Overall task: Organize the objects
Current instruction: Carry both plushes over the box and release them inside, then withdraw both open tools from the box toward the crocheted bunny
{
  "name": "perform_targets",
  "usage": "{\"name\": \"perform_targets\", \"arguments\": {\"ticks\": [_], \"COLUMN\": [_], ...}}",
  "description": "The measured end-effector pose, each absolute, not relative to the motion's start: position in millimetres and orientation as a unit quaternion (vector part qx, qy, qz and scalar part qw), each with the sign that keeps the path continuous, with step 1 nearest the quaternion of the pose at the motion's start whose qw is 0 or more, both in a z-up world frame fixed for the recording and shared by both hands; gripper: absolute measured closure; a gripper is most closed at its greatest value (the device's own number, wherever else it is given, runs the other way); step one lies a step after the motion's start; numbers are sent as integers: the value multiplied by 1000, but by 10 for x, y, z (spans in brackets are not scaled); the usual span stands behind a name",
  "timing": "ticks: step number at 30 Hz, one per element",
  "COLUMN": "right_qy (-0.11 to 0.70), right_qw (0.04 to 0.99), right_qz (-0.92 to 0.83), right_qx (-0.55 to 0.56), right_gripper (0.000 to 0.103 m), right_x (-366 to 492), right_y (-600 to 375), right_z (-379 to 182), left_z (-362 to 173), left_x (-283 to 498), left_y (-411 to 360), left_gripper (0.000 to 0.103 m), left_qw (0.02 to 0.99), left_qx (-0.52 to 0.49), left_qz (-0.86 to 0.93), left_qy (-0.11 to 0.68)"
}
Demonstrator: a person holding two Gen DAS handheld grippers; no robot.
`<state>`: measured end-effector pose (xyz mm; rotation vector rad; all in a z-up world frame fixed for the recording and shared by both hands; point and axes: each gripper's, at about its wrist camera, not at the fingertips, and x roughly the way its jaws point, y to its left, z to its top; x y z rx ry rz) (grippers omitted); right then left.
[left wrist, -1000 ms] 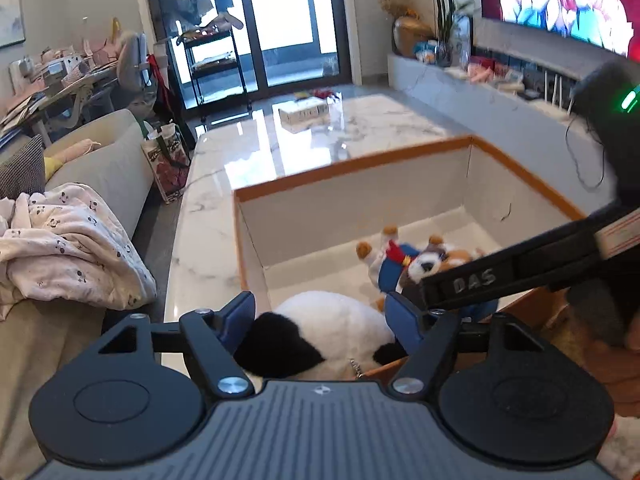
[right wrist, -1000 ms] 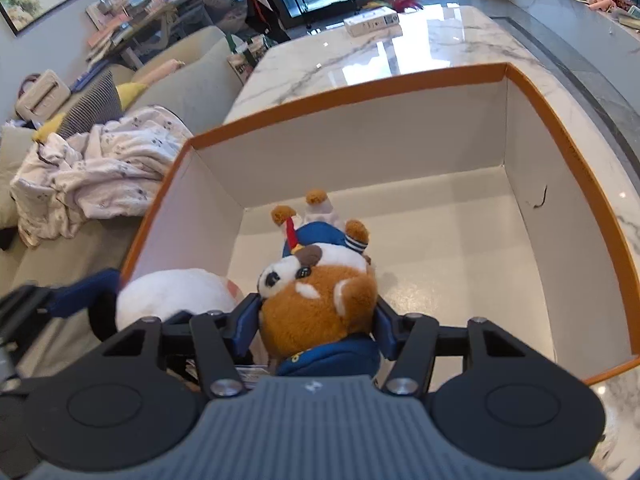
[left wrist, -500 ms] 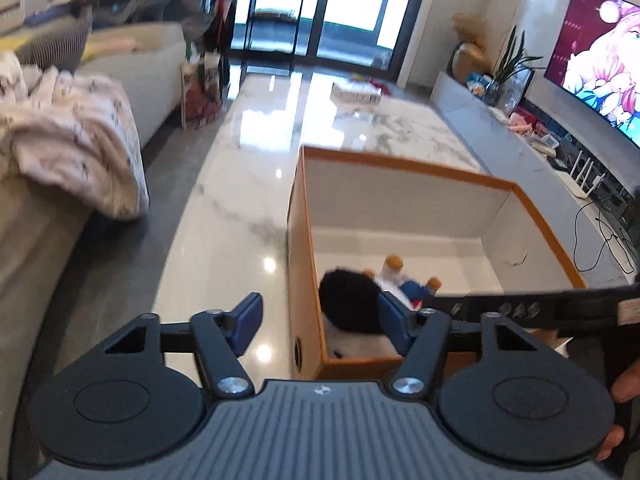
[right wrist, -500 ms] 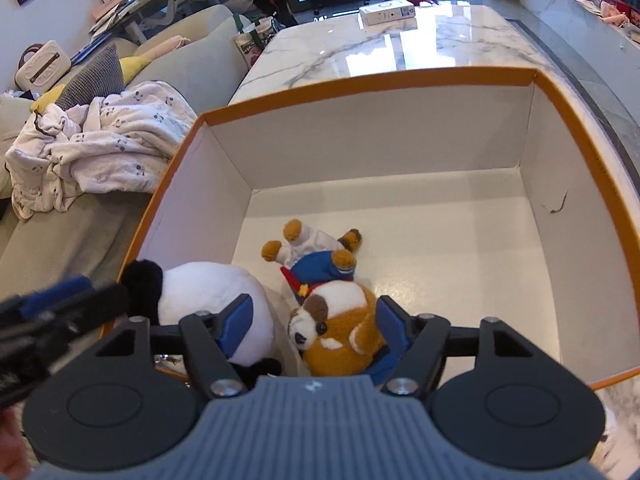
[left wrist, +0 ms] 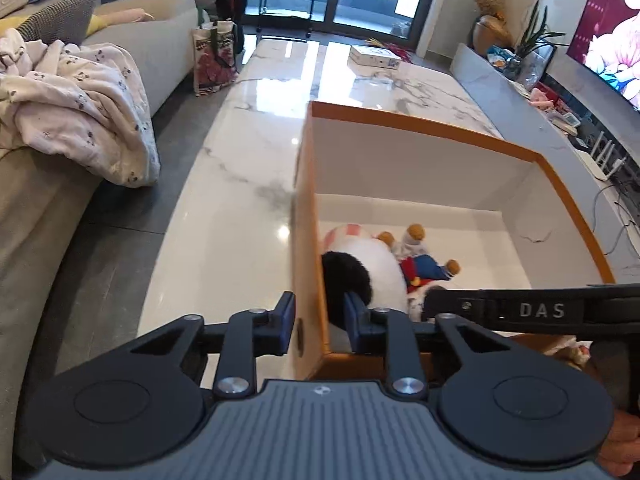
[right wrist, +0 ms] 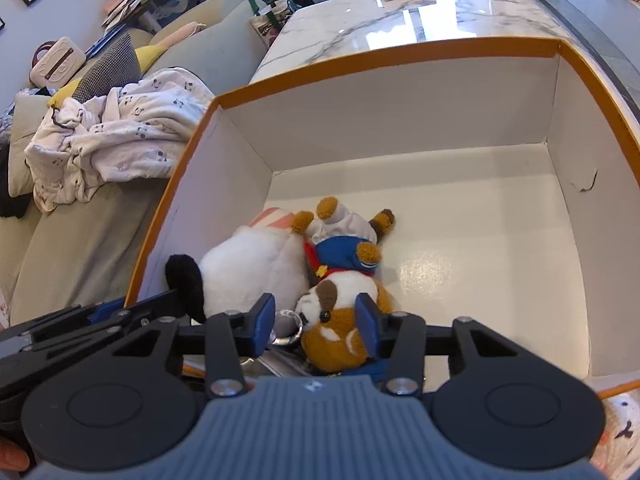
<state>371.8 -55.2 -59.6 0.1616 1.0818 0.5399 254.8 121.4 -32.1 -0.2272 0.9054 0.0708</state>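
An orange-rimmed white box [right wrist: 400, 54] stands on the marble table [left wrist: 240, 184]. Inside its near left corner lie a white plush with a black ear [right wrist: 252, 268] and a brown-and-white plush in a blue outfit [right wrist: 344, 276]. Both also show in the left wrist view: the white plush [left wrist: 372, 264] and the blue-dressed plush [left wrist: 424, 264]. My right gripper [right wrist: 316, 322] is open and empty above the brown plush's head. My left gripper [left wrist: 320, 320] is open, its jaws astride the box's left wall [left wrist: 308, 240].
A small white carton [left wrist: 374, 56] lies at the table's far end. A sofa with a crumpled blanket [left wrist: 76, 108] runs along the left. A TV bench [left wrist: 560, 128] runs along the right. Another fabric item [right wrist: 620, 432] lies outside the box's near right corner.
Both grippers let go of their plush toys, which now lie in the box. Both grippers pulled back and up; the left one swung left and narrowed over the box's left wall.
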Motion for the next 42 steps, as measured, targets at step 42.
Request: {"name": "perform_targets", "arguments": {"ticks": [42], "right_qy": [378], "right_qw": [886], "right_qz": [267], "right_qx": [45], "right_gripper": [47], "right_x": [1964], "right_y": [-998], "right_z": [206], "left_z": [363], "left_x": [1013], "left_y": [791], "left_gripper": [44], "left_qw": [925], "left_qx": [-44], "left_qz": [34], "left_qy": [375]}}
